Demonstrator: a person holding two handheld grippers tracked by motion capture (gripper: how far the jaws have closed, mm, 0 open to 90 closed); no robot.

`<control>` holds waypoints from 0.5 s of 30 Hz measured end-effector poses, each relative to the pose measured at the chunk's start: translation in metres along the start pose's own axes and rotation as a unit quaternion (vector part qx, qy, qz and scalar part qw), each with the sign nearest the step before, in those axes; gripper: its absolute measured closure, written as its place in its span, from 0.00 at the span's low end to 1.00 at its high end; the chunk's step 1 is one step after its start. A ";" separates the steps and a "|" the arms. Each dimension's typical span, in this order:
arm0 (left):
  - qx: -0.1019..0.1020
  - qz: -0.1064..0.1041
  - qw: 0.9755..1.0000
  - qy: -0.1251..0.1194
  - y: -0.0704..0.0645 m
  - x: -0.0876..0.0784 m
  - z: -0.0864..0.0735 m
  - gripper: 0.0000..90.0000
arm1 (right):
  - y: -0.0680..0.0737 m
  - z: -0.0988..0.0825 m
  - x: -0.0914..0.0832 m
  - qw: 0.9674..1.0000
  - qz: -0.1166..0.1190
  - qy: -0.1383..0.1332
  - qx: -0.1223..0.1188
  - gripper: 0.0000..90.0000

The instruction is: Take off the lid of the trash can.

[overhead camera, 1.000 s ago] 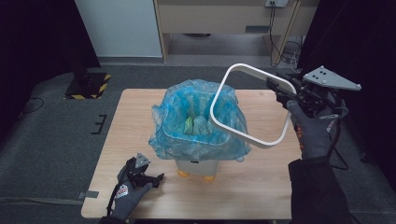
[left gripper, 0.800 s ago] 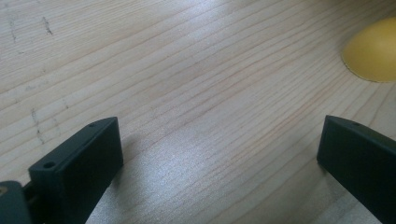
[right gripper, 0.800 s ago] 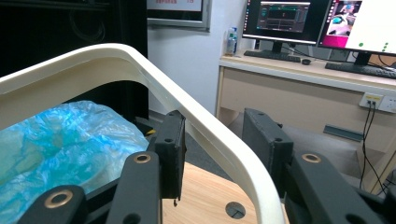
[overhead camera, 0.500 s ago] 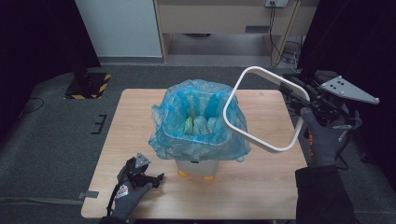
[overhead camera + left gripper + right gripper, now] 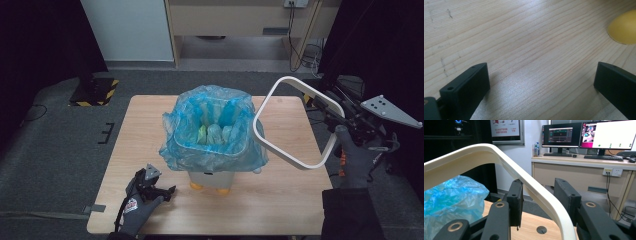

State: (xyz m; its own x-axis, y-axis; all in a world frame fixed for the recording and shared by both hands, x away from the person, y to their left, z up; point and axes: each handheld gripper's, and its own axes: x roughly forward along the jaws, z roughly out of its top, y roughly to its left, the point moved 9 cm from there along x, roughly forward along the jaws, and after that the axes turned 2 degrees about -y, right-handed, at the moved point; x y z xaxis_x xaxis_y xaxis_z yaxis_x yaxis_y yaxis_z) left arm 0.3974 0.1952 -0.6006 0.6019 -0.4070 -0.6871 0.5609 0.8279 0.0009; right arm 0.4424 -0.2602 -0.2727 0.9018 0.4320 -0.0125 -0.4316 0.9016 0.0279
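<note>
A: Holding the white bin ring (image 5: 295,125) up at the right edge of the wooden table (image 5: 150,130), your right gripper (image 5: 331,114) has it by the far right side. The ring hangs tilted in the air, its near left corner just beside the bin's rim; touching or not, can't tell from above.

B: Grip on it?

A: In the right gripper view the ring (image 5: 499,157) runs between your two black jaws. The right gripper (image 5: 537,195) looks closed on it: the left pad sits against the band, the right pad's contact is hidden behind it. Jaws part-way, not wide.

B: And the bin?

A: Small white waste bin (image 5: 212,177) mid-table on yellow feet (image 5: 196,186), lined with a blue plastic bag (image 5: 210,145). The bag is draped over the rim and bunches down the outside. Pale folds of the bag show inside. The ring is off the bin, to its right.

B: Left side?

A: Your left gripper (image 5: 159,191) rests low on the table's near left, well apart from the ring, just short of the bin's feet. In the left gripper view its jaws stand wide apart over bare wood, nothing between them; left gripper (image 5: 541,80). One yellow foot (image 5: 624,30) shows at the upper right there.
</note>
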 end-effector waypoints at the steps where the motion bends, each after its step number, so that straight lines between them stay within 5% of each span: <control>1: 0.000 0.000 1.000 0.000 0.000 0.000 0.000 0.00 | -0.001 -0.002 -0.001 1.000 -0.002 0.001 0.001 0.67; 15: -0.001 0.001 1.000 0.000 0.000 0.000 0.000 0.00 | -0.020 -0.035 -0.009 1.000 -0.023 0.016 0.013 0.67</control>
State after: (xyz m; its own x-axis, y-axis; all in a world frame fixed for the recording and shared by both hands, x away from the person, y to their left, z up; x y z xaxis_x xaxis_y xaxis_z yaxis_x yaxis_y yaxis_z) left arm 0.3974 0.1950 -0.6006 0.6028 -0.4064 -0.6866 0.5593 0.8289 0.0005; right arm 0.4423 -0.2811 -0.3086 0.9195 0.3905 -0.0457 -0.3881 0.9201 0.0527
